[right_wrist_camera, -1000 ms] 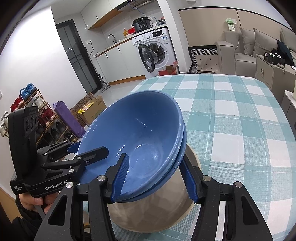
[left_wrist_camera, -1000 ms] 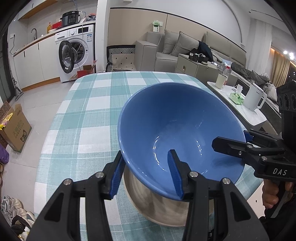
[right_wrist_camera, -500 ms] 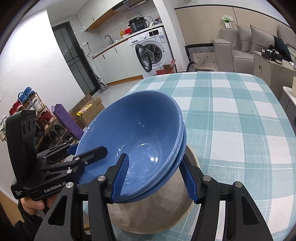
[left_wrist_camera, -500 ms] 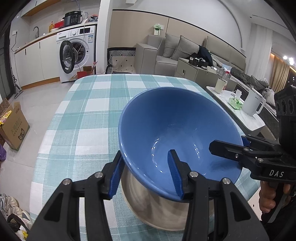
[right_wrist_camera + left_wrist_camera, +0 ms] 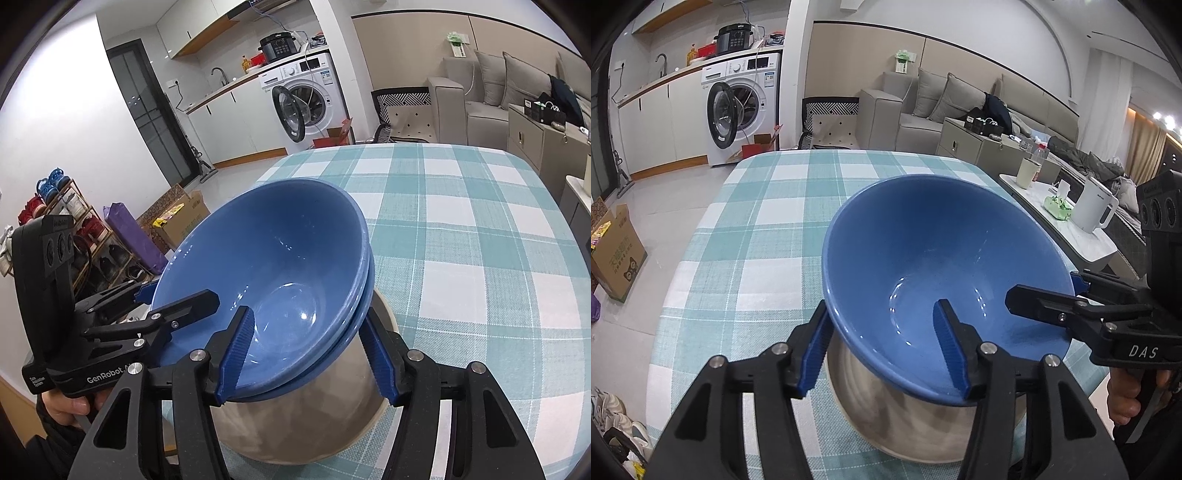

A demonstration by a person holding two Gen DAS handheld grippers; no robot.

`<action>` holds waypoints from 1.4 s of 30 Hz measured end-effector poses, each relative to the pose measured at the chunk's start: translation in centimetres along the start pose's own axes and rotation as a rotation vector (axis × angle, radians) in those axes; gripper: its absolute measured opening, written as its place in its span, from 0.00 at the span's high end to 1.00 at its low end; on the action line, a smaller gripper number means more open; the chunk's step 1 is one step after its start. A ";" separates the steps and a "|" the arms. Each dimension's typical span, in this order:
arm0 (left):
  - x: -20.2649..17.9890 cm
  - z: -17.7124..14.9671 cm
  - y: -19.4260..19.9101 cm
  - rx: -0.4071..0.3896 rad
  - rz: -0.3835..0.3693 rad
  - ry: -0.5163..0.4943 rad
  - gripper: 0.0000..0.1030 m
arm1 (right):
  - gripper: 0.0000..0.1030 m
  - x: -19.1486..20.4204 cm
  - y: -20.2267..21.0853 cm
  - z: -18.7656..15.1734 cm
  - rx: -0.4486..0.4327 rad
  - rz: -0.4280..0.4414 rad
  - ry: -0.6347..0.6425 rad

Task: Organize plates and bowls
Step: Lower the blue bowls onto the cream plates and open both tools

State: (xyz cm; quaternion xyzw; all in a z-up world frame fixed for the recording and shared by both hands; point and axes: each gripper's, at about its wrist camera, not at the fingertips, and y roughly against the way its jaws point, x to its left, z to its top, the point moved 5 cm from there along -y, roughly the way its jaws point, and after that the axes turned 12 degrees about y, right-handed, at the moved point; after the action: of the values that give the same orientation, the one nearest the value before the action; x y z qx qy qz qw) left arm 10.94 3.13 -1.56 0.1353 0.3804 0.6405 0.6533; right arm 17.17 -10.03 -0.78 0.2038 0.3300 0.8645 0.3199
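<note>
Two blue bowls (image 5: 280,266) are nested, tilted, above a beige plate (image 5: 314,413) on the checked tablecloth. My left gripper (image 5: 882,347) straddles the near rim of the blue bowls (image 5: 942,266), one finger inside and one outside; it also shows in the right wrist view (image 5: 177,302). My right gripper (image 5: 310,354) straddles the opposite rim the same way; it also shows in the left wrist view (image 5: 1045,291). Whether the pads press the rims is unclear. The beige plate (image 5: 908,417) shows blurred under the bowls.
The table (image 5: 768,229) has a teal and white checked cloth. A side table with a white kettle (image 5: 1093,210) stands to the right. A cardboard box (image 5: 613,254) lies on the floor at the left. A shoe rack (image 5: 55,206) stands by the wall.
The stacked bowls have lifted slightly with both grippers; the view has tipped up a little. The grips look unchanged.
</note>
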 end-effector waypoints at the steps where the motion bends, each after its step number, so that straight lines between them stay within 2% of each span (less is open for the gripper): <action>1: -0.1 -0.1 0.0 0.000 0.001 -0.001 0.46 | 0.41 0.0 0.0 0.0 0.000 0.001 0.000; 7: -0.3 -0.2 0.0 0.005 -0.007 -0.009 0.40 | 0.36 0.1 0.1 0.0 0.003 0.009 0.021; 10: -0.6 -0.2 0.1 0.006 -0.002 -0.018 0.35 | 0.25 0.3 0.3 0.1 -0.002 0.001 0.044; 12: -0.7 -0.2 0.3 -0.001 0.008 -0.026 0.19 | 0.13 0.5 0.4 0.1 -0.001 0.003 0.056; 16: -1.2 0.2 1.4 -0.043 0.000 -0.051 0.12 | 0.06 0.5 0.4 0.1 -0.002 0.001 0.069; 21: -1.0 0.7 2.2 -0.104 0.047 -0.060 0.02 | 0.01 0.5 0.7 0.2 -0.017 -0.011 0.084; 27: -0.2 1.3 2.6 -0.136 0.050 -0.022 0.00 | 0.01 0.6 1.3 0.5 -0.044 -0.031 0.109; 42: -0.3 1.9 4.9 -0.250 0.068 -0.023 0.00 | 0.01 2.3 3.8 1.3 -0.164 -0.035 0.212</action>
State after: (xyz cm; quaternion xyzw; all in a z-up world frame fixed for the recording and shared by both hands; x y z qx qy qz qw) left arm 8.60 4.13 3.09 0.0729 0.2851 0.7030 0.6475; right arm 14.68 -10.13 3.15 0.0788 0.2934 0.8996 0.3138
